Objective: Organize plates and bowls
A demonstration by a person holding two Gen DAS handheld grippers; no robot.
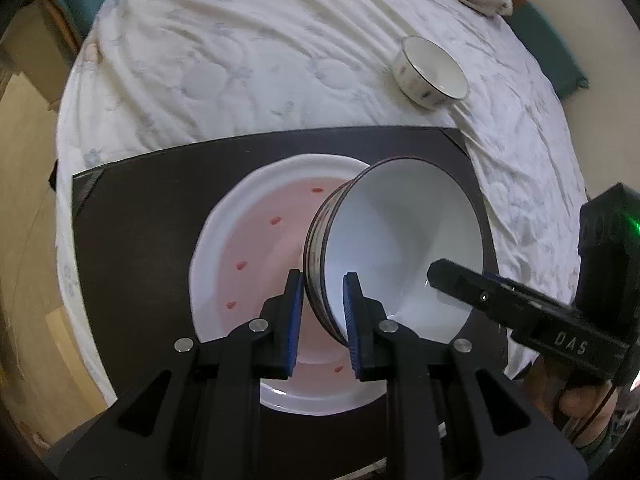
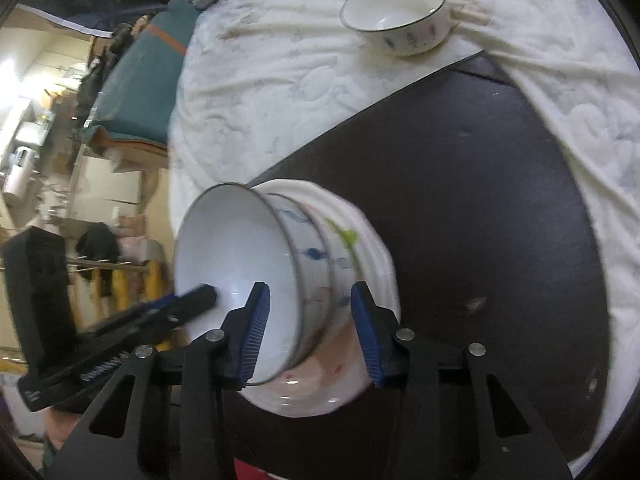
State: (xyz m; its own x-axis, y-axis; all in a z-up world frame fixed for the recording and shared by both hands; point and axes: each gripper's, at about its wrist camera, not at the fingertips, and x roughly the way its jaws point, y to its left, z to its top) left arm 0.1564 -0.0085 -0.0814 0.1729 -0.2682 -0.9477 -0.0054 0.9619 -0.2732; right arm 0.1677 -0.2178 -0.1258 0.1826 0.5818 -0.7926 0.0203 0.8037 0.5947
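Note:
A white bowl (image 1: 400, 240) with a dark rim hangs tilted over a white plate (image 1: 248, 248) with a pink middle and red marks, which lies on a dark board (image 1: 140, 240). My left gripper (image 1: 322, 280) is shut on the bowl's near rim, one blue pad inside and one outside. From the other side my right gripper (image 2: 308, 292) straddles the bowl (image 2: 236, 248) wall with its jaws open; the outer pad stands off the wall. A second white bowl (image 1: 434, 72) with small prints sits upright on the bedcover beyond the board.
The board (image 2: 480, 200) lies on a rumpled white quilted bedcover (image 1: 240, 60). Pale sticks (image 2: 472, 12) lie beside the far bowl (image 2: 396, 12). A teal cushion (image 2: 136, 80) sits at the bed's edge, with room clutter beyond. A hand (image 1: 576, 400) holds the right gripper.

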